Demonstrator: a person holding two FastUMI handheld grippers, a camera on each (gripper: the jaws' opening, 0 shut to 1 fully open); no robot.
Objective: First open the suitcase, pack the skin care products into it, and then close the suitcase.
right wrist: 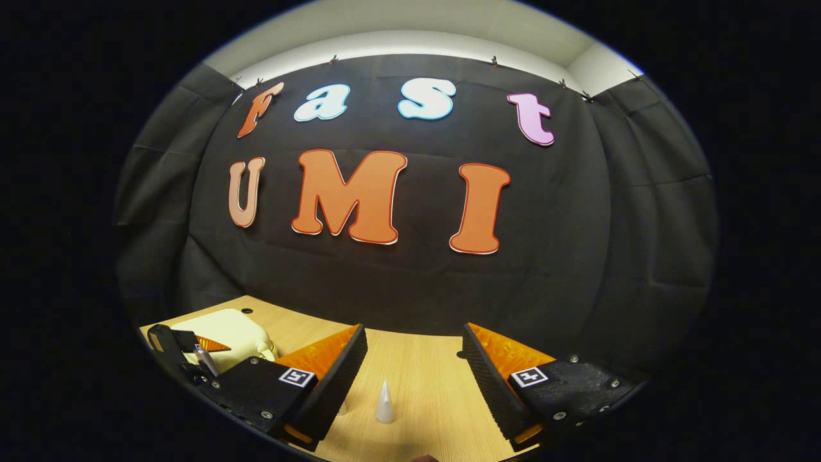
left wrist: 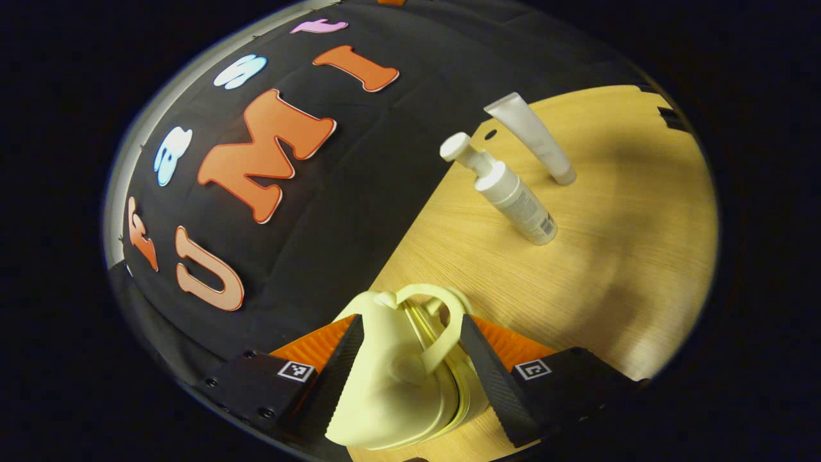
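A small pale-yellow suitcase (left wrist: pixel 391 378) with a loop handle sits between the fingers of my left gripper (left wrist: pixel 410 321), which is shut on its two sides; its shells look closed together. Beyond it on the wooden table (left wrist: pixel 609 269) stand a white pump bottle (left wrist: pixel 516 196) and a white tube (left wrist: pixel 532 138) on its cap. In the right gripper view, my right gripper (right wrist: pixel 414 328) is open above the table, and the white tube (right wrist: pixel 385 403) stands between and beyond its fingers. At far left there, the suitcase (right wrist: pixel 224 330) appears with the left gripper (right wrist: pixel 192 359) on it.
The black cloth wall (right wrist: pixel 410 282) rises right behind the table's back edge. A small dark hole (left wrist: pixel 490 135) marks the tabletop near the tube. Bare wood (left wrist: pixel 641 212) stretches to the right of the bottles.
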